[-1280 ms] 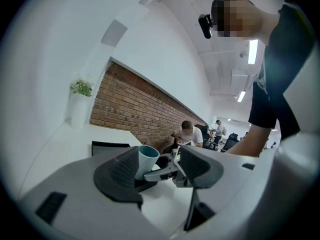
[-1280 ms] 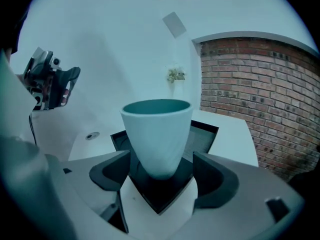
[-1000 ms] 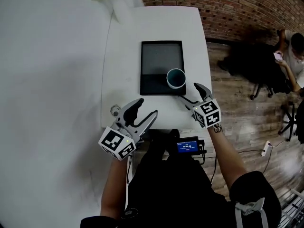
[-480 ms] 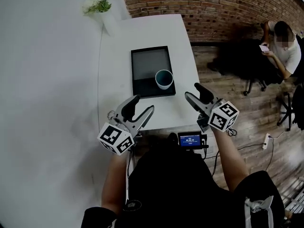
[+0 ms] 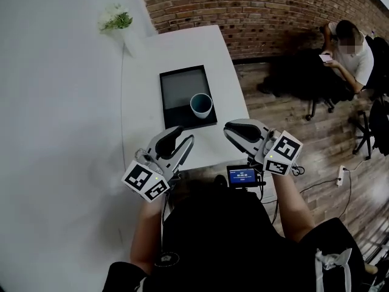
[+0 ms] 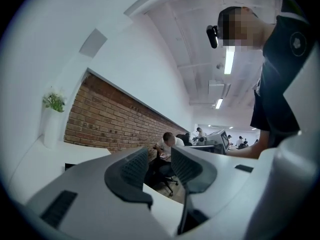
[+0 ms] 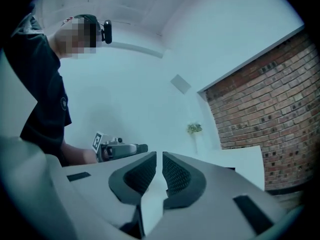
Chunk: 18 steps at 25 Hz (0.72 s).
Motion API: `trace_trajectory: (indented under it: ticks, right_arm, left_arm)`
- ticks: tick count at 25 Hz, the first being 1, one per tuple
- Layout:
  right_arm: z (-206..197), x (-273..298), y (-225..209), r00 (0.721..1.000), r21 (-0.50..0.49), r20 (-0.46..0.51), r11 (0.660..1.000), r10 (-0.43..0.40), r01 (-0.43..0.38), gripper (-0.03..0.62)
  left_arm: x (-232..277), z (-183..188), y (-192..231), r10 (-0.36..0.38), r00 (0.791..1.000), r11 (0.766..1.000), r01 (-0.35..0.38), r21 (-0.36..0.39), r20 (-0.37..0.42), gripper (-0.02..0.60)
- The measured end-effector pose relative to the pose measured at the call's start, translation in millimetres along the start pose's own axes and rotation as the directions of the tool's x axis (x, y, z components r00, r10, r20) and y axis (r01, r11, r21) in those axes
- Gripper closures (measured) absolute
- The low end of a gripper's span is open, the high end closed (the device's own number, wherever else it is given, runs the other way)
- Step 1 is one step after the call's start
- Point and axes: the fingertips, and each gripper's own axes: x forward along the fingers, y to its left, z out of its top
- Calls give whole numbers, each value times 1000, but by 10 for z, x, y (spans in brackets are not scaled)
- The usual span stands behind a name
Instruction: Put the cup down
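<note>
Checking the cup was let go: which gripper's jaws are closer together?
The right gripper: its jaws have just been closing to a mere slit, nothing between them. The left gripper has also been closing, empty, but shows a clear gap.

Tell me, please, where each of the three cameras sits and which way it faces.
Head view: on the person's head, looking steeply down at the white table, black tray and cup; shows both forearms, left gripper, right gripper.
Left gripper view: on that gripper, level toward the brick wall; wearer's torso at right.
Right gripper view: on that gripper, level toward the white wall; wearer's arm at left.
Shared: all three show the plant; both grippers' jaws have just been closing, empty.
</note>
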Motion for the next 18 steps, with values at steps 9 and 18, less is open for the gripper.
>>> trace_trajectory:
  ticks: [9, 18]
  right_arm:
    - [15, 102, 146, 1000, -64, 0, 998, 2, -2, 577]
    - [18, 141, 51, 998, -49, 36, 997, -55, 57, 579]
  left_arm:
    - [-31, 115, -69, -36, 998, 999, 35, 23, 56, 574]
    - [-18, 103, -134, -47, 998, 998, 46, 35, 38, 574]
